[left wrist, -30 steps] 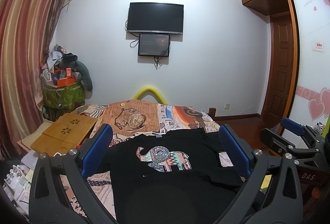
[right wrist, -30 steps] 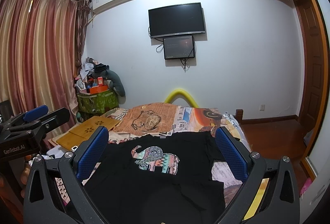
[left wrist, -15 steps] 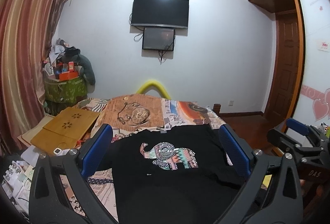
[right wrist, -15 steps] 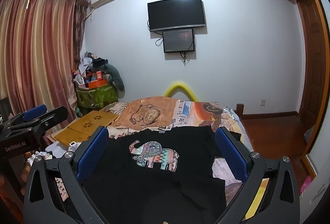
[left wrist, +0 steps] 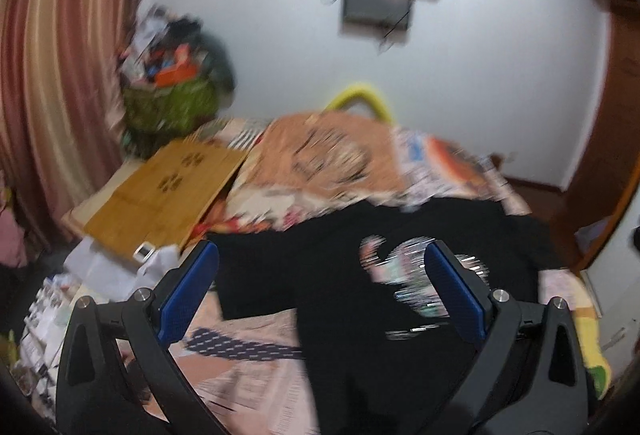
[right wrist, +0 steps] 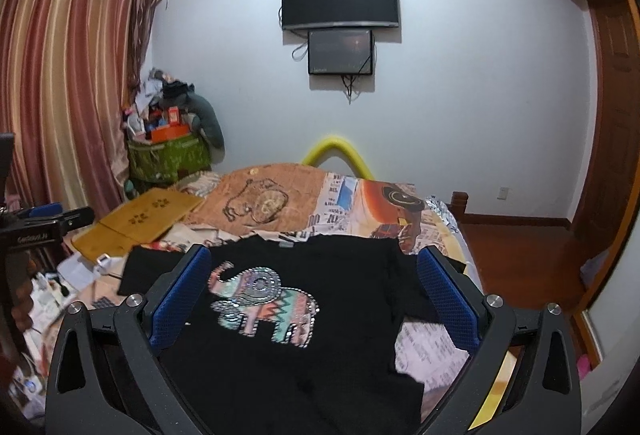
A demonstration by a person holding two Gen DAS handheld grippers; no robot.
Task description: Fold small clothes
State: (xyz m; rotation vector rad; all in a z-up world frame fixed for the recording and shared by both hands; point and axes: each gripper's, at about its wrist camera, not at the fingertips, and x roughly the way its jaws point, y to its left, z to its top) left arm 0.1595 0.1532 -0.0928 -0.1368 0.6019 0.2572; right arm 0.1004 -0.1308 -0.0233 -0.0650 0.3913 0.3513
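While the black T-shirt (right wrist: 304, 319) lies flat, print up, on the patterned bedspread (right wrist: 360, 203), just under and ahead of both tongs, aim for edges, not the middle. Left gripper (left wrist: 320, 295): released, nothing between its blue pads (left wrist: 188, 291), near sleeve just ahead at its left pad; go low there and nip only one layer. Right gripper (right wrist: 316, 299): jaws starting to close, nothing between them yet; steer toward the far sleeve beside its right pad before pinching, then carry both sides inward evenly.
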